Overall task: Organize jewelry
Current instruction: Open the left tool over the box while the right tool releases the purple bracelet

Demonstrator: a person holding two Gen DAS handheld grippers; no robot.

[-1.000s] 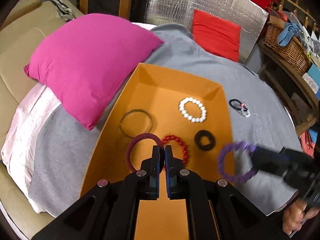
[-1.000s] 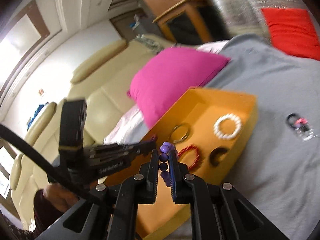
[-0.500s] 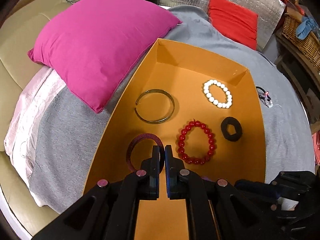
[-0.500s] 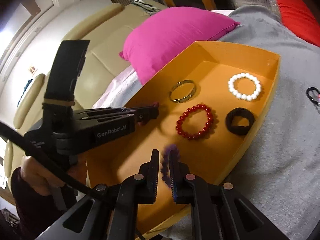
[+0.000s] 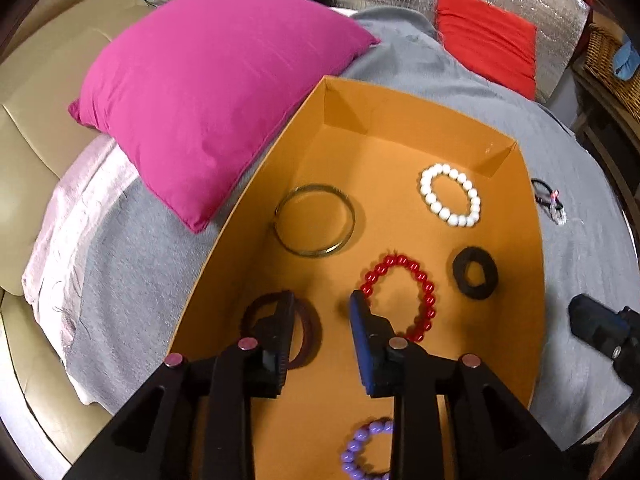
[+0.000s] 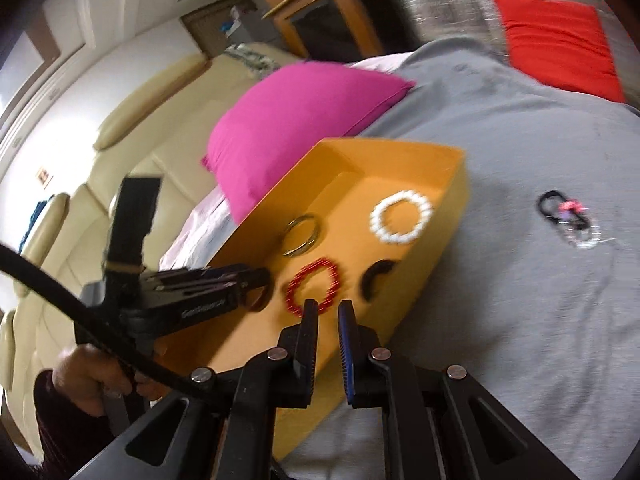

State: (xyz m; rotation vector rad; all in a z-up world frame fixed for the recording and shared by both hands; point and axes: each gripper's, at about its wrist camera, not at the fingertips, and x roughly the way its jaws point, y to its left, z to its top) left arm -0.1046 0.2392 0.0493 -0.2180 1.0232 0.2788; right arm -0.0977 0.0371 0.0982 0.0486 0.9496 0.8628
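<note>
An orange box (image 5: 532, 264) on the grey blanket holds a metal bangle (image 5: 315, 219), a white bead bracelet (image 5: 450, 194), a red bead bracelet (image 5: 400, 296), a black ring (image 5: 475, 273), a maroon bangle (image 5: 308, 332) and a purple bead bracelet (image 5: 362, 450) at its near end. My left gripper (image 5: 322, 302) is open and empty over the box, beside the maroon bangle. My right gripper (image 6: 328, 310) is slightly open and empty above the box's near right wall (image 6: 436, 256). A black-and-pink piece of jewelry (image 6: 566, 216) lies on the blanket right of the box.
A magenta pillow (image 5: 216, 92) lies left of the box on a beige sofa (image 5: 36, 92). A red cushion (image 5: 486, 50) leans on silver foil at the back. A wicker basket (image 5: 608, 64) stands at far right.
My left gripper opened and let go of the maroon bangle, which now lies in the box. My right gripper released the purple bracelet into the box and drew back to the right.
</note>
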